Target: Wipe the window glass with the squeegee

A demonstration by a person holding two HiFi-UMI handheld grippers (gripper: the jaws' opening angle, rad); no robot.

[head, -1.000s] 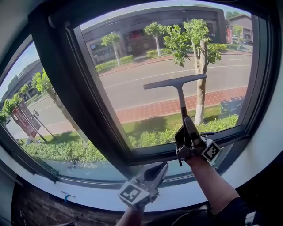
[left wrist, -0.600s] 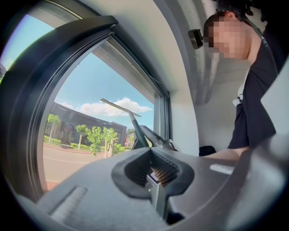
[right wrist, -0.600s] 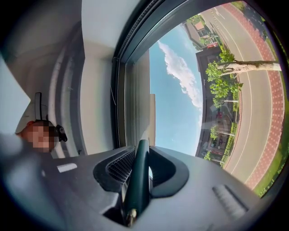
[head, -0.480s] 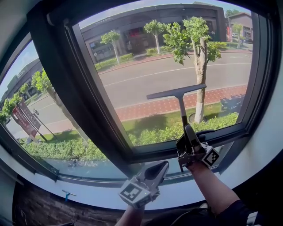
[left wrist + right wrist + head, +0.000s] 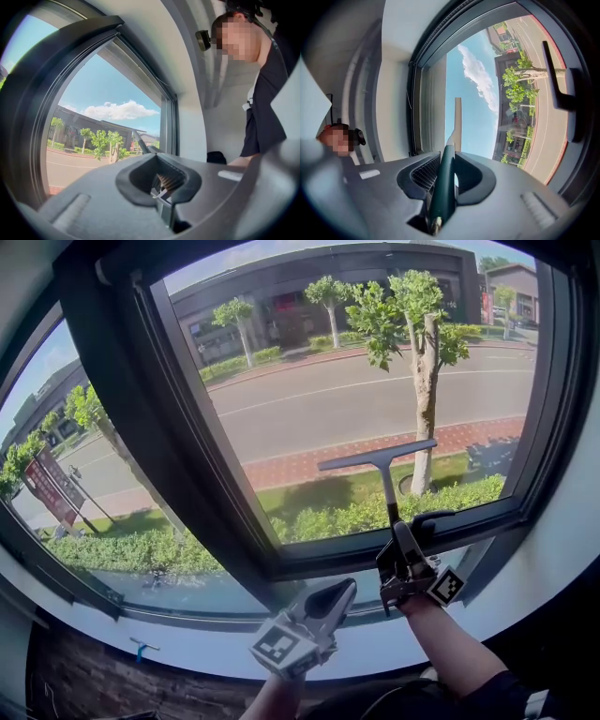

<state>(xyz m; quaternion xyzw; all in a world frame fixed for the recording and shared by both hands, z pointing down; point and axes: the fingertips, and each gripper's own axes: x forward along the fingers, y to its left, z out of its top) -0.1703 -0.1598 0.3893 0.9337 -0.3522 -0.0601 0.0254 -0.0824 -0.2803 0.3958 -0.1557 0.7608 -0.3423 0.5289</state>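
Seemingly one stroke is nearly done: the right gripper (image 5: 400, 545) clamps the squeegee (image 5: 380, 463) low on the window glass (image 5: 309, 390) (left gripper (image 5: 328, 604) closed, empty).

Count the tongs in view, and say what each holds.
2. Left tongs low at centre, under the window frame, shut and empty. Right tongs at the frame's bottom rail, shut on the squeegee handle. None seem hidden.
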